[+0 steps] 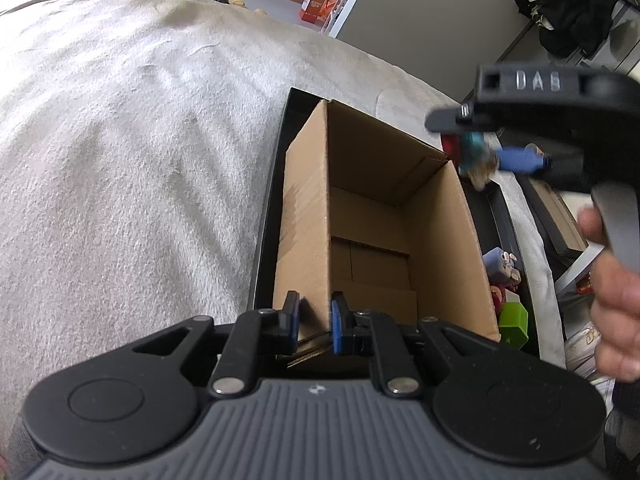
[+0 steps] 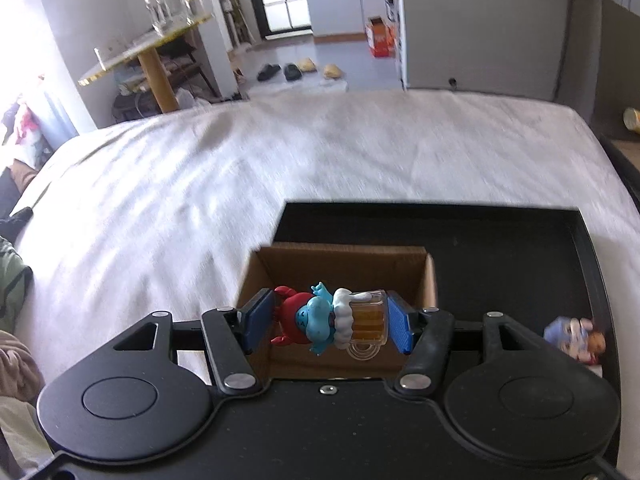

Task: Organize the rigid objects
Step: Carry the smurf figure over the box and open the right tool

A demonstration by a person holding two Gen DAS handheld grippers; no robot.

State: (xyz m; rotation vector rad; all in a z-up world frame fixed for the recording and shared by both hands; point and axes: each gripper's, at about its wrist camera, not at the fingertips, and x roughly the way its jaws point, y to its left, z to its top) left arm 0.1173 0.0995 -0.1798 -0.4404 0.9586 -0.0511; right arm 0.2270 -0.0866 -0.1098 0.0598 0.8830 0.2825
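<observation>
bed [image 2: 320, 152] upper frame, serves as work surface | black tray [image 2: 520, 248] lower right, corrals the toys | cardboard box [image 1: 432, 240] centre, wall pinched by left gripper [image 1: 314, 326], judged steadied for loading | figurine [image 2: 332, 322] lower centre, clamped sideways in right gripper [image 2: 328, 322] above the box mouth

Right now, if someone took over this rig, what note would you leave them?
Left gripper: shut on the near wall of the cardboard box, steadying it.
Right gripper: shut on a blue figurine with a beer mug, held over the open box.
The box stands in a black tray on the bed; no toy shows inside it.
Left: release the figurine into the box, then fetch the rest from the tray, a green block and small figures beside the box.
</observation>
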